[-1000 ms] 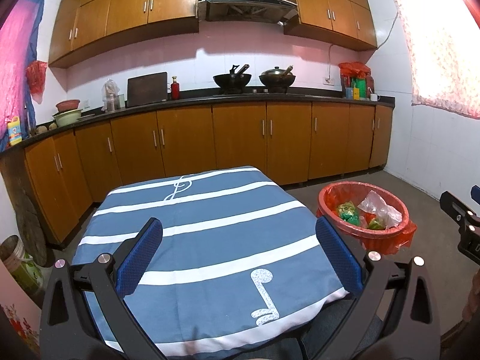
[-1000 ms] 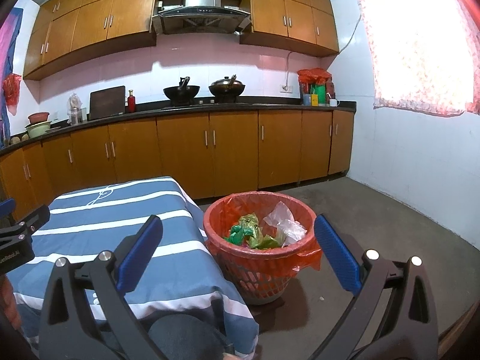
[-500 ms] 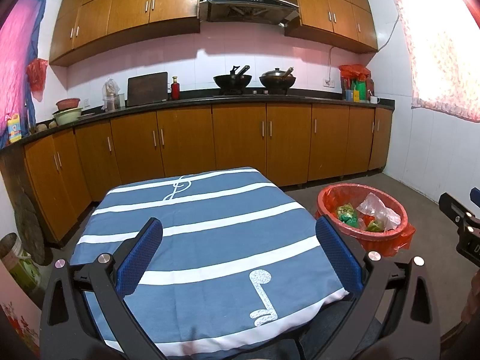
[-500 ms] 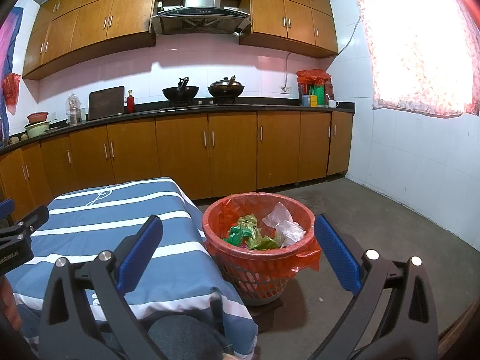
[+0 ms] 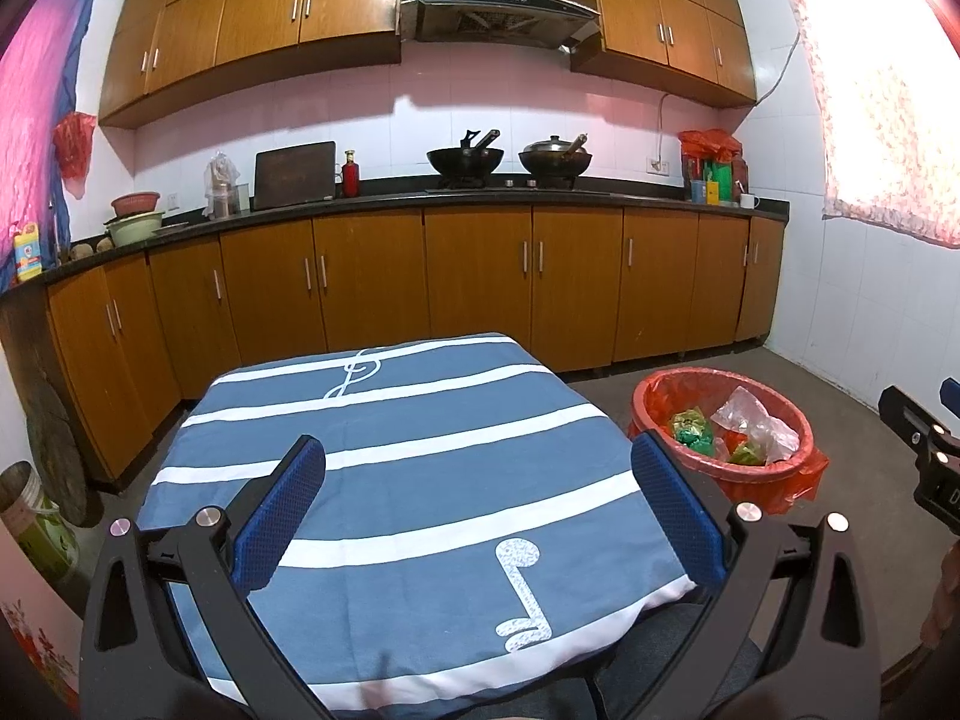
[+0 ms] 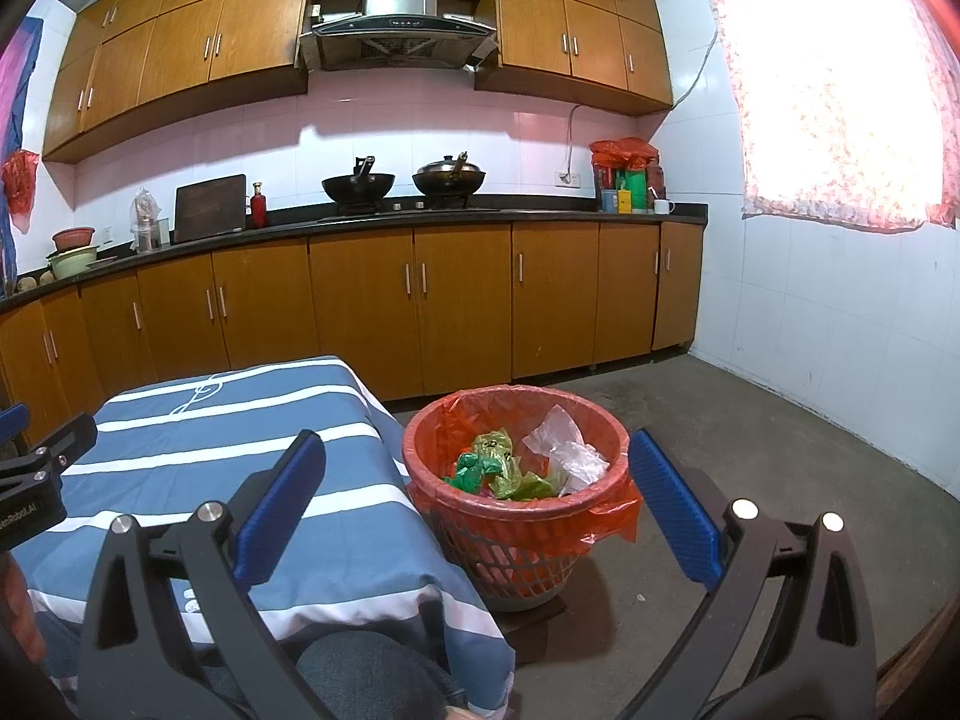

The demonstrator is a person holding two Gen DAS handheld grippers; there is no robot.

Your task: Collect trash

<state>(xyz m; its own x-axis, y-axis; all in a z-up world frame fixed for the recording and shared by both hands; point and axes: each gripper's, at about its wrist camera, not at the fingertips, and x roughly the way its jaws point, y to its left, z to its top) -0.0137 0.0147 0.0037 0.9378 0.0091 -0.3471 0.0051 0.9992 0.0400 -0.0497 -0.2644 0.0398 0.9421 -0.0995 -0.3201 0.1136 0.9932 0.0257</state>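
1. The tablecloth (image 5: 414, 468) is blue with white stripes and white musical-note motifs.
2. The trash basket (image 6: 516, 564) is grey mesh, lined with an orange-red plastic bag (image 6: 606, 516).
3. Inside it lie green wrappers (image 6: 486, 468) and a clear plastic bag (image 6: 564, 450).
4. The left gripper (image 5: 480, 510) and the right gripper (image 6: 474, 504) are black with blue textured pads.
5. The cabinets (image 5: 480, 276) are orange-brown wood with silver handles; the countertop (image 5: 600, 198) is black.
6. The wall tiles (image 6: 480, 144) are pale pink.
7. The curtain (image 6: 840, 90) is white with a small red floral print.
8. The floor (image 6: 750, 450) is grey.
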